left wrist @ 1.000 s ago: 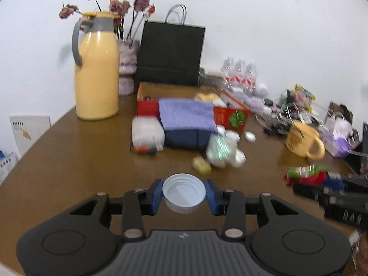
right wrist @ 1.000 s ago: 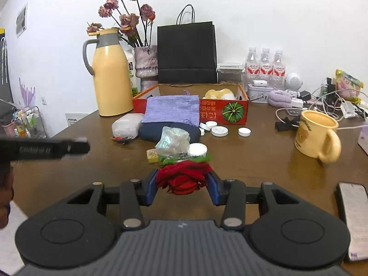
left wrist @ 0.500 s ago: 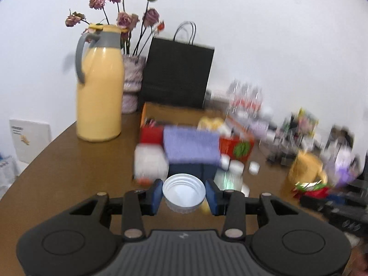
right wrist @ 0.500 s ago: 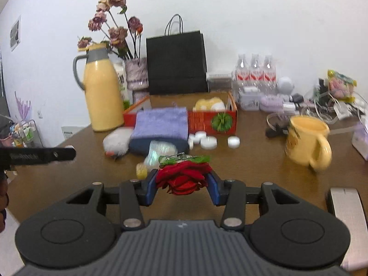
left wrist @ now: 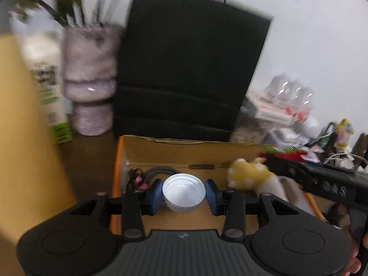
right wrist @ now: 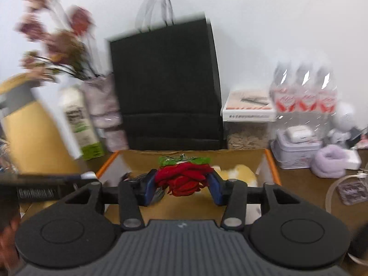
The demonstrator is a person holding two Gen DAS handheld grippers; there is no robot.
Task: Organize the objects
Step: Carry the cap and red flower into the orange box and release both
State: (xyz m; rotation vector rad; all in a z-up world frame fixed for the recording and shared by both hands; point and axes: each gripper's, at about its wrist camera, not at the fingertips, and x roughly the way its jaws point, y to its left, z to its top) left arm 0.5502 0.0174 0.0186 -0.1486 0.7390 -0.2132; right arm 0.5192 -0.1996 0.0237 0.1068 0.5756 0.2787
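My left gripper (left wrist: 183, 195) is shut on a white bottle cap (left wrist: 183, 192), open side up, held over the open cardboard box (left wrist: 161, 151) with orange edges. My right gripper (right wrist: 184, 185) is shut on a red fabric rose with green leaves (right wrist: 182, 178), held over the same box (right wrist: 239, 158). In the box lie a yellow-and-white plush toy (left wrist: 249, 174), also in the right wrist view (right wrist: 239, 172), and a coiled black cable (left wrist: 156, 172). The right gripper with the rose shows at the right of the left wrist view (left wrist: 317, 177).
A black paper bag (right wrist: 165, 87) stands right behind the box. A yellow thermos (right wrist: 30, 133), a carton (right wrist: 80, 126) and a pink vase with dried flowers (left wrist: 89, 80) stand to the left. Water bottles (right wrist: 303, 92), a tin (right wrist: 296, 151) and a purple scrunchie (right wrist: 329, 163) are to the right.
Both grippers have moved forward from the near table to above the cardboard box, still holding the cap and the rose. The view is blurred by motion.
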